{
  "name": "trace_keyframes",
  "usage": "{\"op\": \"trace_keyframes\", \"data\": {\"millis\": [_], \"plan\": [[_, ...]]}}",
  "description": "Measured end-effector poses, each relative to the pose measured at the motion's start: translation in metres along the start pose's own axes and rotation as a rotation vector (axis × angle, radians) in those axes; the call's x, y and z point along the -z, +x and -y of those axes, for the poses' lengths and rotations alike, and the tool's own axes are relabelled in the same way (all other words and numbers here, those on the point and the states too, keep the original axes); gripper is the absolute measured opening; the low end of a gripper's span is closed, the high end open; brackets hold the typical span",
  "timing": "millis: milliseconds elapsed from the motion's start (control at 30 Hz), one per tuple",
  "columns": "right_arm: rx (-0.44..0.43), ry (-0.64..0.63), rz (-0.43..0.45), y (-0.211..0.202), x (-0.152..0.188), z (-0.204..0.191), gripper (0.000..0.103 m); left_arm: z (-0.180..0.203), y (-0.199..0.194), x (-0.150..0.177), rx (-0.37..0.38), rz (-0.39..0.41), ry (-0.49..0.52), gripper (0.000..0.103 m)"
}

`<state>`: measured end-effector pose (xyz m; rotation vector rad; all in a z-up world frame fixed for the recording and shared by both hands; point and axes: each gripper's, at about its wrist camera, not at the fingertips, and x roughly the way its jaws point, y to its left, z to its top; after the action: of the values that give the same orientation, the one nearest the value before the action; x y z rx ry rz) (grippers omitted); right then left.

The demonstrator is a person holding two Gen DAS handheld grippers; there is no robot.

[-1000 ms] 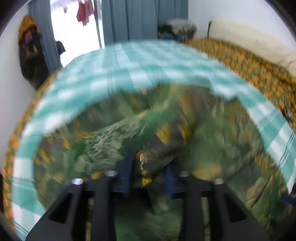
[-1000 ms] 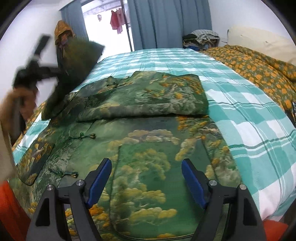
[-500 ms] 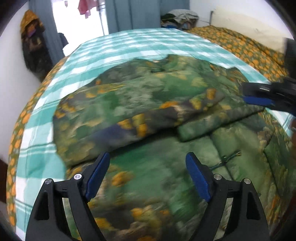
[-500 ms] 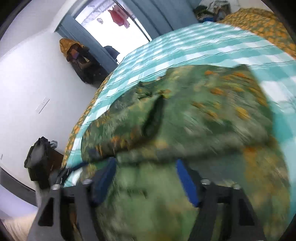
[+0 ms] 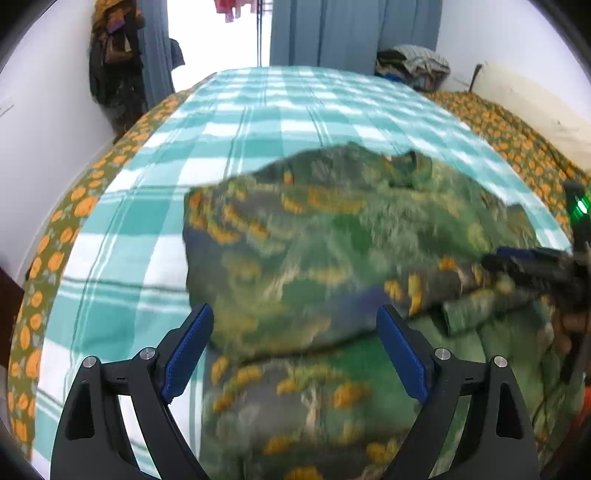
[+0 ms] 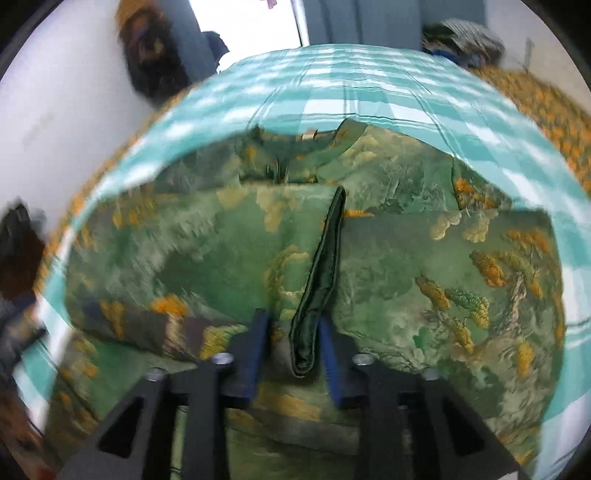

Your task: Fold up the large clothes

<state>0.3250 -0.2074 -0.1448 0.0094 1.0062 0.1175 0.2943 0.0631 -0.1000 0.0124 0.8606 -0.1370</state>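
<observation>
A bed (image 5: 122, 229) with a teal-and-white checked sheet fills the room, blue curtains (image 5: 332, 33) behind it. The green garment (image 5: 332, 251) with orange print lies folded over on the sheet. The left claw (image 5: 291, 354) has just been opening and is wide, empty. The right claw (image 6: 293, 341) has just been closing; a dark green edge (image 6: 321, 280) stands between its 2 fingers, contact unclear.
</observation>
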Motion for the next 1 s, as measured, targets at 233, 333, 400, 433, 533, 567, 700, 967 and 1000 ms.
{"op": "trace_keyframes", "data": {"millis": [233,333,400,433,533,567,700,967,1000], "plan": [[-0.037,-0.147,0.209,-0.048,-0.013,-0.03,0.048,0.001,0.052,-0.023,-0.029,-0.03,-0.021,0.091],[-0.071,-0.166,0.099,-0.011,-0.012,-0.038,0.047,0.003,0.084,-0.013,-0.07,-0.096,-0.024,0.091],[-0.087,-0.107,-0.013,0.024,-0.004,-0.027,0.045,0.003,0.098,-0.001,-0.072,-0.129,-0.012,0.092],[-0.104,-0.078,-0.039,0.034,0.001,-0.022,0.045,0.004,0.102,0.005,-0.07,-0.125,-0.005,0.093],[-0.142,-0.027,-0.02,0.039,0.009,-0.012,0.045,0.005,0.102,0.009,-0.075,-0.106,0.0,0.095],[-0.141,-0.025,-0.02,0.04,0.009,-0.014,0.045,0.005,0.1,0.007,-0.078,-0.117,0.002,0.095],[-0.127,-0.038,-0.017,0.04,0.009,-0.017,0.045,0.007,0.081,-0.017,-0.059,-0.121,-0.02,0.094],[-0.063,-0.081,0.007,0.043,0.012,-0.031,0.045,-0.003,0.117,-0.077,-0.047,-0.123,-0.103,0.095],[-0.057,-0.086,0.01,0.043,0.013,-0.032,0.045,-0.005,0.125,-0.078,-0.06,-0.127,-0.112,0.096]]}}
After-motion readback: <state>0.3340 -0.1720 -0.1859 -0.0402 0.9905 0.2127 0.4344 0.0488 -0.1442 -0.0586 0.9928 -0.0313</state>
